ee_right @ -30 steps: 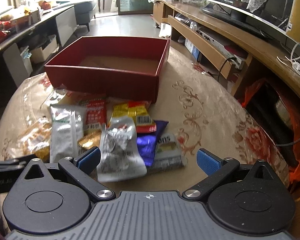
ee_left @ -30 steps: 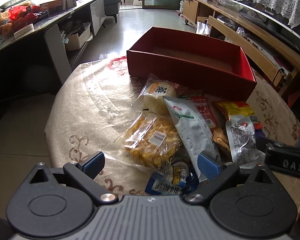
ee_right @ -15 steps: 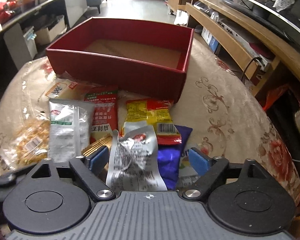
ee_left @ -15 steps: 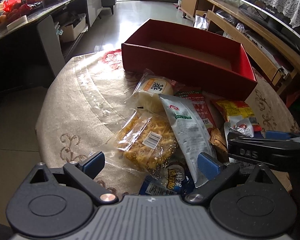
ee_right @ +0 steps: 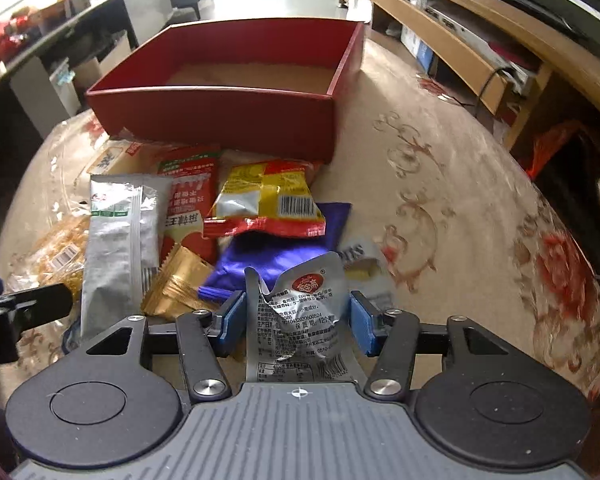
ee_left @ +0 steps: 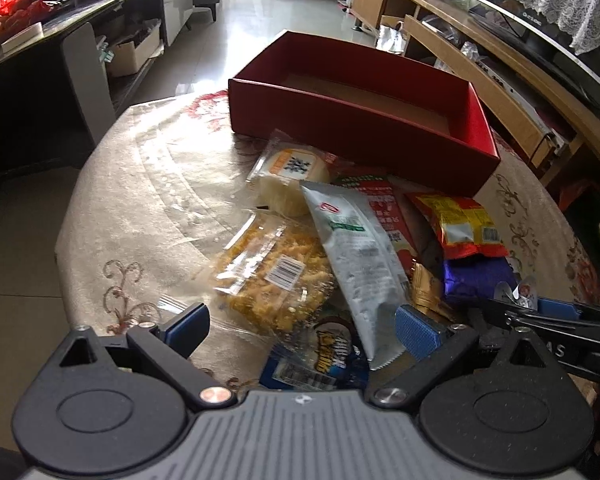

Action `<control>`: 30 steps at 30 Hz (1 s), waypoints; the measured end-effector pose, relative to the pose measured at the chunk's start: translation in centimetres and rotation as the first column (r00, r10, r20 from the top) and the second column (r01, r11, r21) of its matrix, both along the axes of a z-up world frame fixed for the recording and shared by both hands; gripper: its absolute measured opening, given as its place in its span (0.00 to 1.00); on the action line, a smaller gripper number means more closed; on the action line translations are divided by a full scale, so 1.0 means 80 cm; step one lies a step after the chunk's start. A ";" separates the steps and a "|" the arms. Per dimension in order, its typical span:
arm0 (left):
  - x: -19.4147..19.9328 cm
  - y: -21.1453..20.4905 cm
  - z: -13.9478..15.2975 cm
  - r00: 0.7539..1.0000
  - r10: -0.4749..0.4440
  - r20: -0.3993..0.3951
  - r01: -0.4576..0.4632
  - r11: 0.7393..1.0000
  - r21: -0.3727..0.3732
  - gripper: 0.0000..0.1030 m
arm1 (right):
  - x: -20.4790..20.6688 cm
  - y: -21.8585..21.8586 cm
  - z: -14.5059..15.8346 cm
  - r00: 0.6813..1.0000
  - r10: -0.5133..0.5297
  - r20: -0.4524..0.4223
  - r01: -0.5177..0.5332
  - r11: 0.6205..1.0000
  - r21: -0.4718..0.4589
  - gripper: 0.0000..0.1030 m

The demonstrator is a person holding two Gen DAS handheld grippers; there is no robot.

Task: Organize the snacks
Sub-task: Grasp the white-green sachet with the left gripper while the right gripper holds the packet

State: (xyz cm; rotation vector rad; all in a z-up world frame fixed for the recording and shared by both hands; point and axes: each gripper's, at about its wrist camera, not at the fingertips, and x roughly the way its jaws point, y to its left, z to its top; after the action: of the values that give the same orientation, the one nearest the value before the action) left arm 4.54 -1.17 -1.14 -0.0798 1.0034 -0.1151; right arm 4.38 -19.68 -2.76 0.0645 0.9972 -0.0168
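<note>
A living room with low cabinets surrounds a round bench [ee_right: 440, 184] under a patterned cloth. The red box [ee_right: 236, 108] sits toward the far edge, empty, cardboard floor bare, open top ready for loading. The snacks lie in a loose overlapping heap against its near wall, none boxed yet. The right gripper [ee_right: 296, 320] has closed on a crinkled silver packet [ee_right: 300, 304] at the near edge, pads pressing both sides, probably for transfer. The left gripper [ee_left: 300, 328] hangs wide open above the noodle bag [ee_left: 276, 276], holding nothing

Red box [ee_right: 220, 110] interior open; snack pile [ee_right: 204, 216] crowds its near wall; cloth [ee_right: 440, 184] right apparently clear.
</note>
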 end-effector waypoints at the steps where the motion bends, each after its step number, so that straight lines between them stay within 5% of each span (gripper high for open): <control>1: 0.001 -0.003 0.000 1.000 -0.005 -0.004 0.005 1.000 -0.004 0.94 | -0.004 -0.004 0.001 1.000 0.000 0.003 0.000 1.000 0.008 0.60; 16: 0.062 -0.043 -0.012 0.990 0.088 -0.114 -0.097 0.992 -0.082 0.93 | -0.012 -0.021 0.027 0.998 -0.004 0.066 0.000 0.998 0.069 0.61; 21: 0.083 -0.066 -0.022 0.983 0.137 -0.125 -0.139 0.990 -0.006 0.92 | -0.014 -0.025 0.030 0.998 0.003 0.064 -0.008 0.996 0.084 0.61; 23: 0.088 -0.074 -0.025 0.982 0.155 -0.107 -0.152 0.988 0.033 0.85 | -0.014 -0.027 0.032 0.998 0.002 0.067 -0.008 0.996 0.089 0.61; 25: 0.087 -0.076 -0.024 0.985 0.153 -0.086 -0.147 0.987 0.068 0.69 | -0.015 -0.029 0.033 0.998 0.002 0.070 -0.009 0.996 0.094 0.61; 26: 0.084 -0.076 -0.023 0.988 0.130 -0.078 -0.124 0.989 0.075 0.52 | -0.015 -0.029 0.034 0.997 0.004 0.072 -0.011 0.995 0.097 0.61; 30: 0.072 -0.065 -0.020 0.992 0.093 -0.087 -0.087 0.994 0.070 0.45 | -0.017 -0.030 0.038 0.997 0.010 0.081 -0.018 0.994 0.104 0.61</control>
State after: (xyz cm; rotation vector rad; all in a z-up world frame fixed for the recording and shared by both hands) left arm 10.30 -6.33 -2.73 -0.0700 1.0916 0.0047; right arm 3.03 -22.05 0.24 0.1531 0.9179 0.0507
